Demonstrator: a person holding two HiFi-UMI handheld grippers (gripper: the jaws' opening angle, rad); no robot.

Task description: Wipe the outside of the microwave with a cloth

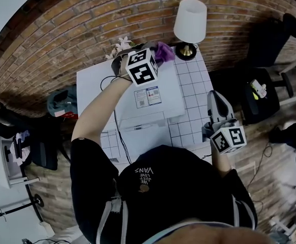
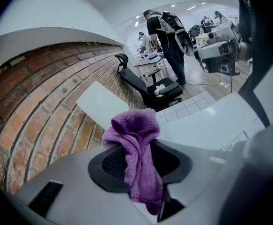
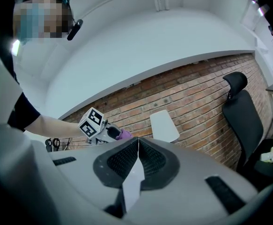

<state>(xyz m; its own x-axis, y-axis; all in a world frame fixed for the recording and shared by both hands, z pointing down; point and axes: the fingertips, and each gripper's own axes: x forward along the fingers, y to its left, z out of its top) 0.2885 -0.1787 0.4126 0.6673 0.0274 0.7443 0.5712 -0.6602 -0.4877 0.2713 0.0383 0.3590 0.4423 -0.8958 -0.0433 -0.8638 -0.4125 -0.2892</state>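
Observation:
The white microwave (image 1: 99,88) stands on a tiled table against the brick wall. My left gripper (image 1: 157,54) reaches over its back right corner, shut on a purple cloth (image 1: 163,50). In the left gripper view the cloth (image 2: 137,159) hangs bunched between the jaws of the left gripper (image 2: 143,146), above the microwave's white top (image 2: 211,121). My right gripper (image 1: 214,95) hovers to the right of the microwave over the table, apart from it. In the right gripper view, the jaws of the right gripper (image 3: 138,147) are pressed together with nothing in them; the cloth (image 3: 124,135) shows far off.
A lamp with a white shade (image 1: 190,20) stands at the table's back right, close to the cloth. Pale flowers (image 1: 121,44) sit behind the microwave. A cable (image 1: 118,131) runs down its front. Black office chairs (image 1: 262,93) stand to the right, bags (image 1: 61,101) to the left. A person with a backpack (image 2: 166,29) stands farther off.

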